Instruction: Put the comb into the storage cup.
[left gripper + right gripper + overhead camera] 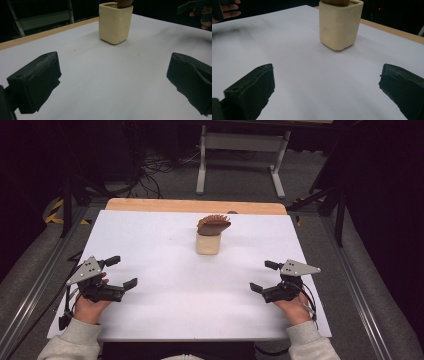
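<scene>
A cream square cup [208,243] stands upright on the white table top [165,245], toward the far middle. A brown ridged object [213,224] sits in its mouth and sticks out above the rim. The same cup [115,22] appears ahead of the left jaws, and the cup [340,23] is also ahead of the right jaws. My left gripper [121,272] rests near the front left, open, nothing between its jaws. My right gripper [263,276] rests near the front right, open and holding nothing. Both lie well short of the cup.
A wooden strip [195,206] runs along the table's far edge. Beyond it stands a grey metal frame [242,150] on a floor with cables. Metal rails [357,285] flank the table on both sides.
</scene>
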Demonstrator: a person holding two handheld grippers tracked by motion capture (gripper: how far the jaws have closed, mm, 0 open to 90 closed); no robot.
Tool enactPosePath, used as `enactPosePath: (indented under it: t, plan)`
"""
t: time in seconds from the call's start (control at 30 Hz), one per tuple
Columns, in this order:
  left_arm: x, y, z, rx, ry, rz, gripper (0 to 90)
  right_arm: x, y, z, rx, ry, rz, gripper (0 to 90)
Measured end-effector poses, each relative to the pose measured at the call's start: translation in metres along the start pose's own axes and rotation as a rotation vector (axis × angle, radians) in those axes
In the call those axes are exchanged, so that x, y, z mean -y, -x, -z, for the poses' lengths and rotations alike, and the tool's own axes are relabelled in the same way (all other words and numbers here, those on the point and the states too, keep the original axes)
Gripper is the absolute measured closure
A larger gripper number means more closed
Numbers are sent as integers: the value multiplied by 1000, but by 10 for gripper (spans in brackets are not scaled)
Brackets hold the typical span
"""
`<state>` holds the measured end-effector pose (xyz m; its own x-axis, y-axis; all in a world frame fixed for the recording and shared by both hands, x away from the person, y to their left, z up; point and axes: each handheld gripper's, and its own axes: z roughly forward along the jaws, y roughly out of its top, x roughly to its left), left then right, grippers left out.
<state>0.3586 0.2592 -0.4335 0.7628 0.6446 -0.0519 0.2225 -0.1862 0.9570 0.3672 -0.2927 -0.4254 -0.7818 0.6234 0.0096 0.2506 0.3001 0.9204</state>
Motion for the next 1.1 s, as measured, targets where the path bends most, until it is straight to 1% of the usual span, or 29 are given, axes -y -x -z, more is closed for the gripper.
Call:
enactPosePath:
  t: [0.07,0.1,0.2,0.27,0.3,0.37,0.43,0.47,0.5,0.53,0.57,0.63,0.7,0.73,0.77,0.83,0.87,0.9,0.93,0.97,1.0,1.03,1.07,1.1]
  plan:
    - [1,-1,0,2,8,-5,3,8,-1,-1,1,-2,-15,4]
    - [1,-1,1,2,10,-2,3,11,-1,-1,2,-2,-20,4]
    - [4,-2,1,-1,20,-6,3,21,-2,-3,1,-5,-27,1]
    - [5,-2,0,-1,20,-4,3,24,-2,-3,0,-7,-26,0]
    - [7,-2,0,-10,20,-9,3,26,-3,-3,4,-2,-23,0]
    - [10,-3,-1,-15,16,-6,2,30,-5,-3,12,11,-11,0]
    - [14,-4,-1,-24,16,5,2,34,-5,-4,10,24,-16,0]
    - [17,-5,-2,-28,13,14,2,33,-5,-4,12,21,-13,0]
    - [19,-5,-3,-35,14,21,2,33,-6,-3,26,32,-4,0]
    - [23,-6,-4,-44,12,21,2,33,-5,-3,26,30,-8,0]
    - [23,-6,-4,-44,12,21,2,34,-5,-3,22,31,-15,0]
    - [27,-8,-7,-39,-5,27,2,34,-5,-3,25,34,-16,0]
    - [27,-8,-7,-38,-3,29,2,33,-5,-2,24,42,-17,0]
    - [27,-7,-7,-40,7,15,2,33,-5,-1,25,47,-15,0]
    - [27,-6,-8,-43,4,11,2,33,-5,-1,28,49,-13,0]
    - [27,-4,-9,-33,2,4,2,33,-4,-1,25,50,-16,0]
    - [27,-3,-10,-39,2,-2,2,33,-4,-1,24,50,-20,0]
    - [26,-1,-10,-46,-4,0,2,33,-5,-1,27,49,-21,0]
    - [26,-1,-10,-45,-6,13,1,33,-5,0,27,47,-27,5]
    - [26,-1,-10,-46,-4,21,2,33,-5,1,25,46,-43,22]
    - [26,-1,-10,-46,-4,21,2,33,-5,2,19,46,-54,37]
    - [26,0,-10,-61,0,12,2,33,-5,2,19,46,-54,37]
    - [26,0,-10,-61,-3,6,1,32,-4,3,20,49,-59,37]
    - [26,0,-11,-50,-5,19,1,32,-4,4,25,51,-59,36]
